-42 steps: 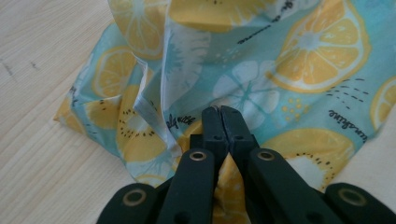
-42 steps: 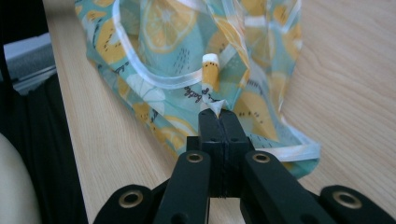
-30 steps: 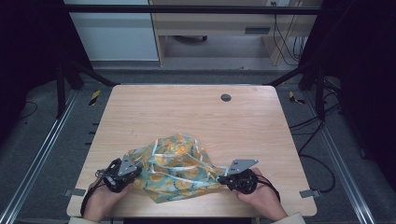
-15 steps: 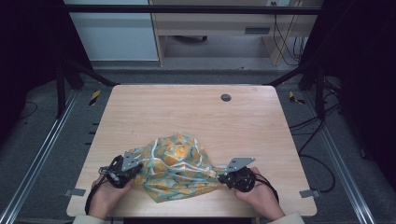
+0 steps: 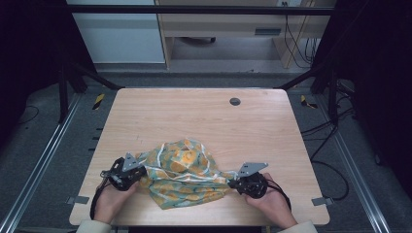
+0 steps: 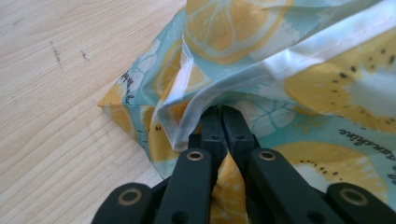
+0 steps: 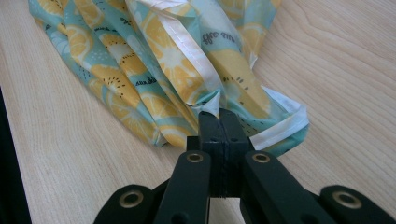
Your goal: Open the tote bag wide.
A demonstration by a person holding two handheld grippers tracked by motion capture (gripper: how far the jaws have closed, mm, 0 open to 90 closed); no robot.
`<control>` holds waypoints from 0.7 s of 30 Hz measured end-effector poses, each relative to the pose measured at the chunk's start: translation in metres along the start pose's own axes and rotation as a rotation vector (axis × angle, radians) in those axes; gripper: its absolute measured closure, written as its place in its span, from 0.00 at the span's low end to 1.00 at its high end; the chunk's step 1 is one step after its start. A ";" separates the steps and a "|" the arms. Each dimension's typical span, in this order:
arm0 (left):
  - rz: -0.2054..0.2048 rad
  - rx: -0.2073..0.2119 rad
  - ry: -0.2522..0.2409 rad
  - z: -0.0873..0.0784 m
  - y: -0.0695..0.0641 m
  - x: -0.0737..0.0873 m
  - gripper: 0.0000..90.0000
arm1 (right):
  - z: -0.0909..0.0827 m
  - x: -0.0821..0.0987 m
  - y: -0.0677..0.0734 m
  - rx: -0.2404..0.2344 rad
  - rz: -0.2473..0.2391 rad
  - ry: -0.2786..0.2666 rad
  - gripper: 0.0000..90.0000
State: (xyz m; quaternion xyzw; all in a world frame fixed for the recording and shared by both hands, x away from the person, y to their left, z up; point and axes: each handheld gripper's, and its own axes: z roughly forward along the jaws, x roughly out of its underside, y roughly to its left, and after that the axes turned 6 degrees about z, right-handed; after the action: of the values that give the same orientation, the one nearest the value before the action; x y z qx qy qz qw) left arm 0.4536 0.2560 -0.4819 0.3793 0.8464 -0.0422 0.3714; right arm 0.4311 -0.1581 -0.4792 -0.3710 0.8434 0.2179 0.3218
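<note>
Item: fruit-print cloth [image 5: 187,174], teal ground with orange citrus slices and kiwi halves, white hem binding; thin and slightly glossy, possibly a coated fabric.
Location: lower centre of the high view, bunched in a loose heap on the counter [image 5: 194,116], close to my edge, between my two hands.
Left hand-held gripper [image 5: 137,173]: at the lower left of the high view, against the cloth's left edge. In the left gripper view its jaws are pressed together on a fold of the fabric beside the white hem [image 6: 205,100]; I read this as a firm pinch.
Right hand-held gripper [image 5: 232,183]: at the lower right of the high view. In the right gripper view the jaws are clamped on a gathered point of cloth where a white-bound corner [image 7: 285,128] curls out to the right.
Reason for hold: one pinch on each side gives me two anchor points, so I judge the cloth is set up to be drawn apart and spread, or lifted and shaken out.
Reason for position: the cloth sits close to my side, where both hands reach it without stretching.
Condition: crumpled, folds overlapping, the middle raised above the wood; not yet flat.
Also present: small dark round fitting [image 5: 234,101] in the upper part of the counter, well apart from the cloth.
</note>
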 end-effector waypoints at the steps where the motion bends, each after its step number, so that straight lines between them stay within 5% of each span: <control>1: 0.000 0.000 0.000 0.000 0.000 0.000 0.98 | 0.000 0.000 0.000 0.000 0.000 0.000 1.00; 6: 0.008 -0.025 -0.004 -0.001 0.000 -0.002 0.92 | -0.002 0.000 0.001 0.001 -0.016 -0.010 0.97; 13: -0.043 -0.076 -0.045 -0.024 0.000 -0.001 0.55 | -0.021 0.004 0.007 0.017 -0.016 -0.077 0.61; 21: -0.104 -0.100 -0.125 -0.053 0.011 0.010 0.60 | -0.033 -0.001 0.009 0.048 -0.018 -0.145 0.38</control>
State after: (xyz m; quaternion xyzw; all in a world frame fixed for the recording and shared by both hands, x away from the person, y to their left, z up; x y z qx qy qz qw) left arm 0.4255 0.2886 -0.4478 0.3127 0.8412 -0.0425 0.4391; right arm 0.4120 -0.1723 -0.4544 -0.3537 0.8196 0.2209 0.3929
